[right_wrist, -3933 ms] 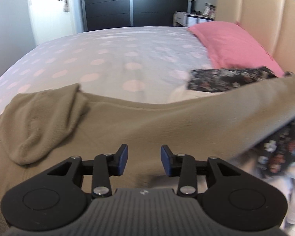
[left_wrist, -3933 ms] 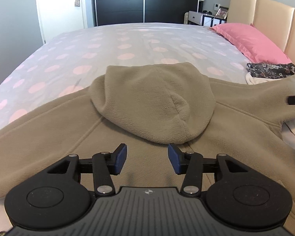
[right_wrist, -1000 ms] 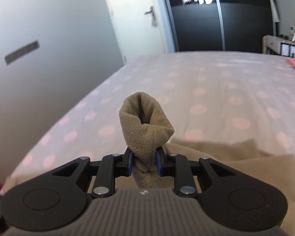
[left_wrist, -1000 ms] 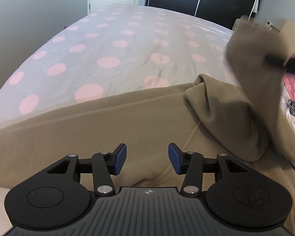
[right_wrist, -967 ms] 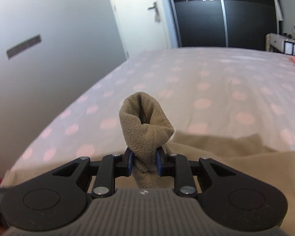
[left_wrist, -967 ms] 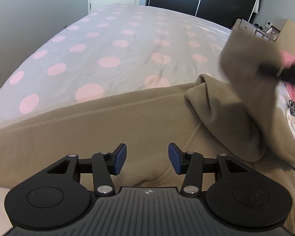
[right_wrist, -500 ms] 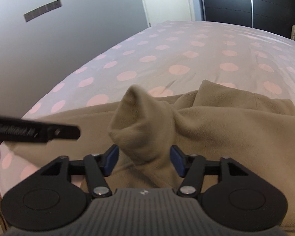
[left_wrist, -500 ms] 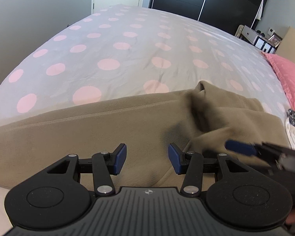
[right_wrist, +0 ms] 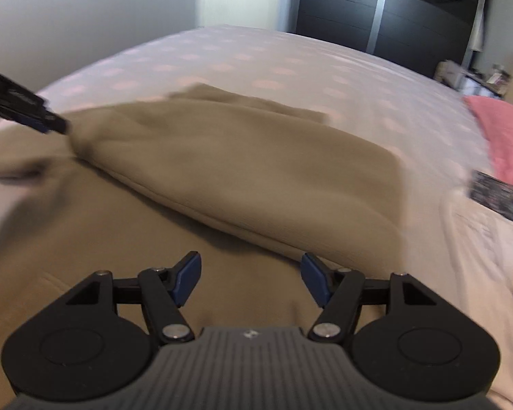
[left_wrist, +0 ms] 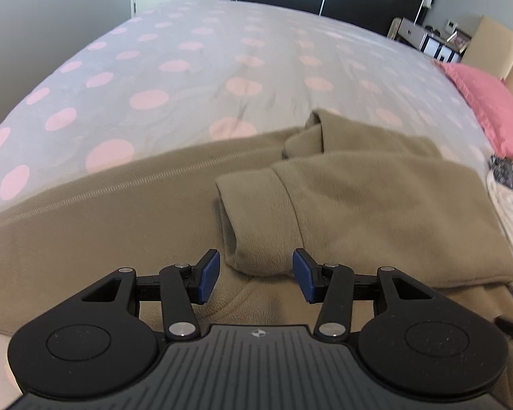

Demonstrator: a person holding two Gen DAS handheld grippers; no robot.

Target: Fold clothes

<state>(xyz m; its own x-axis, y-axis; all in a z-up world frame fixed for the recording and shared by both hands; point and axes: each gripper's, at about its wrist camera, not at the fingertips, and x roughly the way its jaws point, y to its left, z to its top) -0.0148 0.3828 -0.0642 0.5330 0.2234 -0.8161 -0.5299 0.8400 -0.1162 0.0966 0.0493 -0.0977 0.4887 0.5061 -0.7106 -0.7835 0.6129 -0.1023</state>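
A tan fleece hoodie (left_wrist: 85, 239) lies spread on the bed. One sleeve (left_wrist: 359, 205) is folded across its body, and the cuff (left_wrist: 246, 225) ends just ahead of my left gripper (left_wrist: 255, 275). That gripper is open and hovers over the fabric, gripping nothing. In the right wrist view the same folded sleeve (right_wrist: 256, 171) lies flat ahead of my right gripper (right_wrist: 251, 280). Its jaws are opening, with nothing between them and only the hoodie body below. The left gripper's fingers (right_wrist: 37, 118) show at the left edge of that view.
The bed cover (left_wrist: 222, 51) is grey with pink dots. At the right are a pink pillow (left_wrist: 489, 102), a dark patterned garment (right_wrist: 499, 198) and white clothing (right_wrist: 478, 256). A dark wardrobe (right_wrist: 376, 17) and a door stand beyond the bed.
The right gripper let go of the sleeve cuff, which now lies across the hoodie body, and drew back to the right. The left gripper moved slightly toward the cuff.
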